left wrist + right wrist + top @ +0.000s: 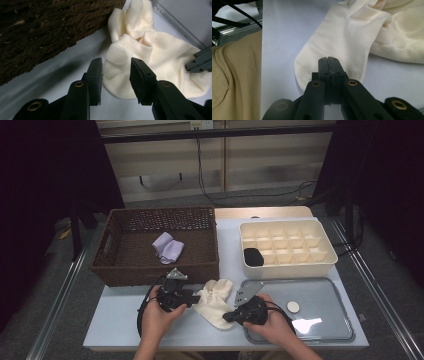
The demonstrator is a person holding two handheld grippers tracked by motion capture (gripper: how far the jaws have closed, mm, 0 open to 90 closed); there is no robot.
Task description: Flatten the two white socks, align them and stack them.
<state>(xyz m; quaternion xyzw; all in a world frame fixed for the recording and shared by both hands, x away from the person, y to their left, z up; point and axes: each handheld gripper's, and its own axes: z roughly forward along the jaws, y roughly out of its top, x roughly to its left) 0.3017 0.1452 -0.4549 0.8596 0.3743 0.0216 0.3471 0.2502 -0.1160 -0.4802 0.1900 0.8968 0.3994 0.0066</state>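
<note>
A cream sock (pixel 212 302) lies crumpled on the pale table between my two grippers. In the left gripper view the sock (pixel 155 57) lies just beyond my left gripper (pixel 116 62), whose jaws stand apart with the sock's rounded edge in the gap and neither pad pressing it. From above, that left gripper (pixel 194 298) points right at the sock. My right gripper (pixel 226 317) points left at the other end of the sock. Its jaws (pixel 328 60) are pressed together over the sock's narrow end (pixel 342 37), pinching the fabric; its tip (pixel 191 65) also appears in the left gripper view.
A dark wicker basket (pixel 125 265) holding a lilac cloth (pixel 167 247) stands behind the left hand. A white divided box (pixel 290 266) with a black item (pixel 253 256) sits at back right. A clear tray (pixel 325 332) with a white disc (pixel 293 307) lies under the right hand.
</note>
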